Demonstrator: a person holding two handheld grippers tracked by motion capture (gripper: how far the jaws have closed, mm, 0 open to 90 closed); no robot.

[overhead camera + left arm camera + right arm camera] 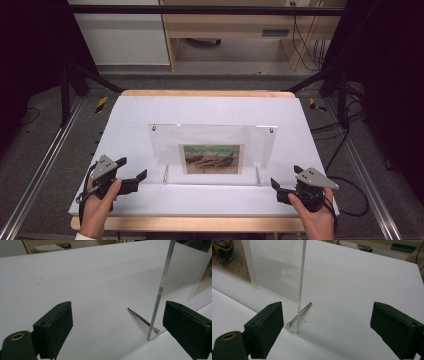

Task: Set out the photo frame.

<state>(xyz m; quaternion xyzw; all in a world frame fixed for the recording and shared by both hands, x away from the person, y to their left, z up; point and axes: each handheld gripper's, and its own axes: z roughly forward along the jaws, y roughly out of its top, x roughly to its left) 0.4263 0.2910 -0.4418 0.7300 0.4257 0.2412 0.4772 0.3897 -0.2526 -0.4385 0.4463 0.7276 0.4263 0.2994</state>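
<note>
On a white table [210, 107] with a pale wooden edge stands one clear acrylic picture frame [212, 137], upright, near the middle. It holds a single small picture [211, 159] of what look like boats in greens and browns; no writing can be read on it. Two small screws show at the frame's top corners, and two thin metal pins stick out at its base, one on each side.

At the near left, a person's hand holds the left gripper [136, 181], its two black jaws spread wide apart and holding nothing, pointing toward the frame's left edge but not touching it. In the left gripper view, the frame's edge [160, 287] rises between the jaws, farther off, with the left metal pin [142, 318] passing through its foot.

At the near right, the other hand holds the right gripper [284, 186], jaws likewise wide apart and empty, a little way off the frame's right edge. In the right gripper view, the frame's edge [301, 285] and the right metal pin [300, 314] lie between the jaws, farther off.
</note>
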